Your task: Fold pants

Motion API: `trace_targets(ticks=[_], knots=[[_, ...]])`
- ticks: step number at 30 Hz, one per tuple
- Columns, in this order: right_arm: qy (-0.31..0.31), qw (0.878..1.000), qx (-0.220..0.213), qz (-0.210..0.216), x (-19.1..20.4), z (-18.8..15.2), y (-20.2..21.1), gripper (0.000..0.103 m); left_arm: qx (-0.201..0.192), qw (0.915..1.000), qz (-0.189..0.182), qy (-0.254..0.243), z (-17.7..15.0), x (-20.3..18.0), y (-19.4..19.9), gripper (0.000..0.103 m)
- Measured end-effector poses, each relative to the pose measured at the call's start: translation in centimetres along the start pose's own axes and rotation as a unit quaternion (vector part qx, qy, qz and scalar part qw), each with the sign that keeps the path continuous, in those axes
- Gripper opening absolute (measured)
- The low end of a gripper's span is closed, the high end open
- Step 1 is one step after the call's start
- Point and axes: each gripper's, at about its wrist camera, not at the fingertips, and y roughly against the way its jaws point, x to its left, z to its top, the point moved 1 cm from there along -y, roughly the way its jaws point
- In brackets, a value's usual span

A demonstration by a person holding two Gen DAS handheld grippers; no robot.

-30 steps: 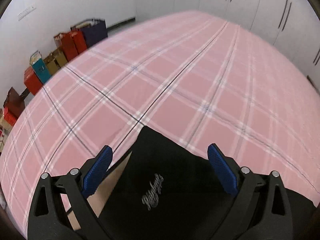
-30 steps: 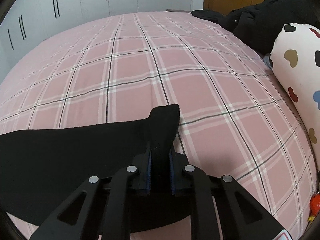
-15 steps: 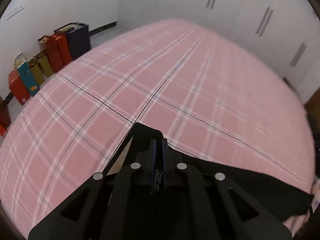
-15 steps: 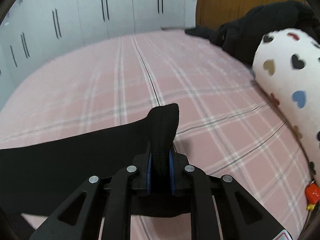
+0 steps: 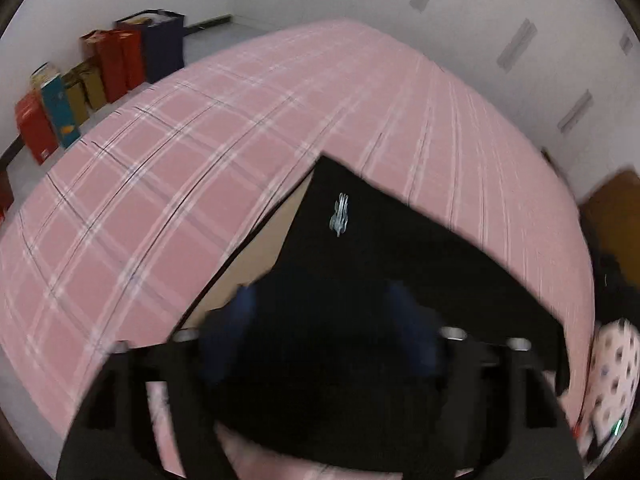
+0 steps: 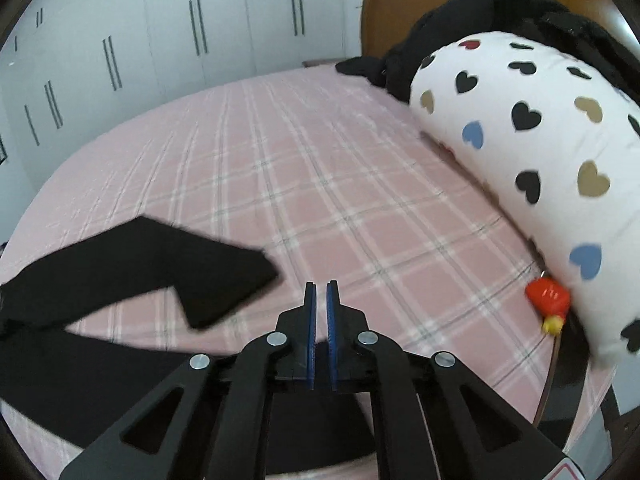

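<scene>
The black pants (image 6: 132,272) lie flat on the pink checked bedspread (image 6: 340,184), towards the near edge of the bed, with one leg bent back on itself so its cuff end points across the sheet. Seen from the left wrist, the same pants (image 5: 380,264) show a small silvery logo (image 5: 340,216) near their far corner, and a strip of tan lining shows along the left edge of the cloth. The left gripper (image 5: 324,320) hangs above the pants, blurred, its blue pads (image 5: 240,312) spread apart with nothing between them. The right gripper (image 6: 321,312) is over the bare bedspread just to the right of the folded leg; its blue pads (image 6: 311,328) stand close together with a thin gap between them and no cloth in it. A white pillow (image 6: 532,168) printed with coloured hearts rests along the right side of the bed, with a small red toy (image 6: 546,298) tucked against its lower edge and dark clothing (image 6: 500,8) heaped behind it against the wooden headboard (image 6: 400,12). Paper bags (image 5: 108,68) line the floor by the far wall, and white wardrobe doors (image 6: 168,40) stand beyond the bed.
</scene>
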Motion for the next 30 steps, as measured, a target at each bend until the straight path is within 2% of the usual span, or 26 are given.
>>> trace_targets(ticks=[1, 2, 4, 7, 9, 12, 14, 15, 16, 17, 18, 21, 23, 26, 30], knots=[[0.015, 1.000, 0.007, 0.005, 0.9, -0.4, -0.2, 0.006, -0.006, 1.0000, 0.004, 0.005, 0.7, -0.8, -0.8, 0.087], [0.028, 1.000, 0.012, 0.008, 1.6, -0.7, -0.4, 0.006, -0.002, 1.0000, 0.005, 0.008, 1.8, -1.8, -2.5, 0.090], [0.050, 0.998, 0.021, 0.014, 3.1, -1.2, -1.2, 0.006, 0.009, 0.9998, 0.001, 0.017, 3.7, -2.8, -5.0, 0.090], [0.053, 0.998, 0.034, 0.019, 4.8, -2.0, -2.8, 0.012, 0.017, 0.9988, 0.033, 0.031, 6.7, -4.2, -9.6, 0.093], [0.049, 0.998, 0.040, 0.020, 5.4, -2.9, -3.5, 0.021, 0.042, 0.9964, 0.057, 0.047, 8.2, -4.0, -13.5, 0.094], [0.042, 0.998, 0.045, 0.025, 6.5, -3.8, -4.5, 0.021, 0.080, 0.9892, 0.076, 0.096, 9.1, -2.8, -18.5, 0.093], [0.036, 0.998, 0.048, 0.029, 7.0, -4.2, -4.8, 0.021, 0.090, 0.9872, 0.075, 0.109, 9.3, -2.4, -20.5, 0.084], [0.036, 0.998, 0.050, 0.027, 7.2, -4.4, -5.0, 0.021, 0.091, 0.9874, 0.086, 0.097, 9.5, -2.6, -21.1, 0.066], [0.037, 0.998, 0.051, 0.023, 7.6, -4.7, -5.2, 0.022, 0.080, 0.9887, 0.098, 0.081, 9.6, -2.9, -21.1, 0.040], [0.037, 0.997, 0.056, 0.025, 7.8, -4.9, -5.3, 0.022, 0.073, 0.9917, 0.086, 0.062, 9.8, -3.3, -20.9, 0.023], [0.036, 0.997, 0.058, 0.025, 8.0, -5.1, -5.3, 0.022, 0.074, 0.9936, 0.068, 0.051, 9.7, -3.5, -20.5, 0.014], [0.024, 0.997, 0.064, 0.033, 8.4, -5.6, -4.6, 0.022, 0.043, 0.9979, 0.039, 0.031, 8.8, -3.8, -16.7, 0.010], [0.016, 0.997, 0.064, 0.043, 8.4, -5.7, -3.4, 0.024, 0.025, 0.9996, 0.012, 0.008, 7.3, -3.7, -12.3, 0.010], [-0.010, 0.996, 0.061, 0.061, 7.5, -5.6, -1.6, 0.045, 0.018, 0.9993, -0.032, -0.005, 4.8, -2.1, -6.4, 0.010], [-0.060, 0.990, 0.076, 0.099, 5.8, -4.3, -1.8, 0.054, 0.034, 0.9982, -0.045, -0.020, 0.4, 0.3, -1.2, 0.010]])
